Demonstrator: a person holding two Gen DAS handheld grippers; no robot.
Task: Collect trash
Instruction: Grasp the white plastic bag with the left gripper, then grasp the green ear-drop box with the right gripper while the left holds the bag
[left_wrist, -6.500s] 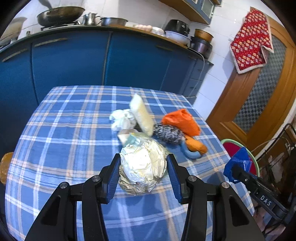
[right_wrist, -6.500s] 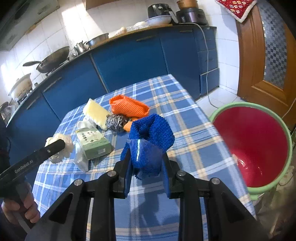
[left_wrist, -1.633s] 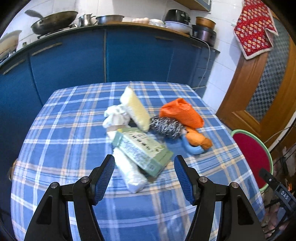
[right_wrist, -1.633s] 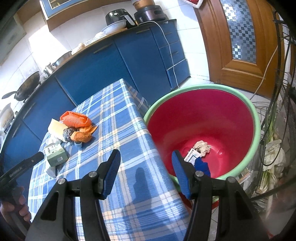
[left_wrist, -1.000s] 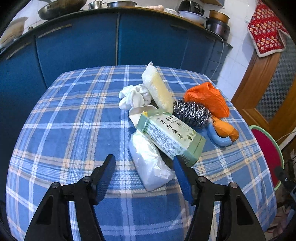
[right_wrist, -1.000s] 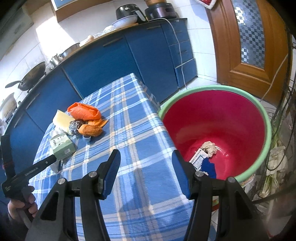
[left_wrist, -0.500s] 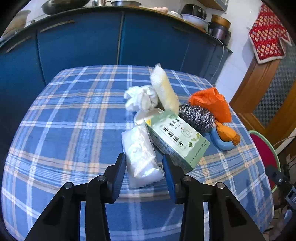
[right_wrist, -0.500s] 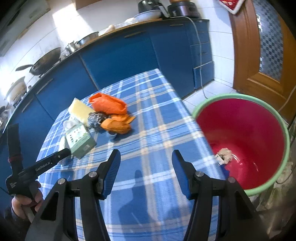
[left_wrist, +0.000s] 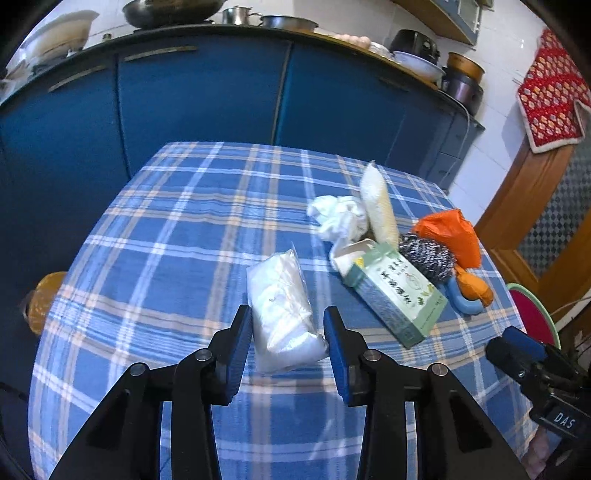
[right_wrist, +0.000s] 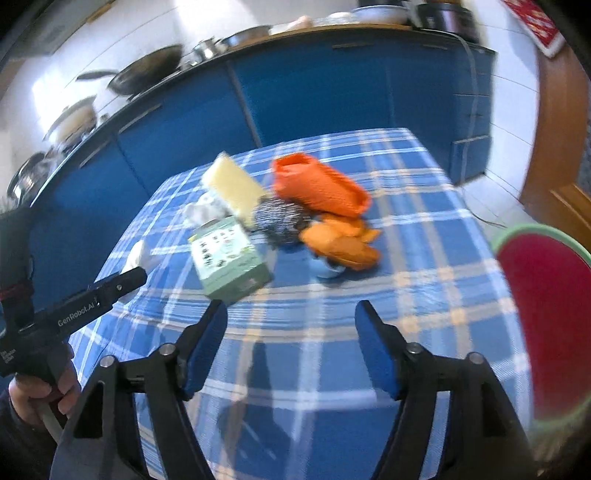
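Squeezing the white plastic bag (left_wrist: 282, 306), your left gripper (left_wrist: 288, 334) has pulled it away from the green box (left_wrist: 397, 291) toward the table's (left_wrist: 155, 229) near edge since a moment ago; so it's ready to carry; your right gripper (right_wrist: 291, 343) has just spread wider, empty, back from the red bucket (right_wrist: 546, 317) beside the table's right edge.
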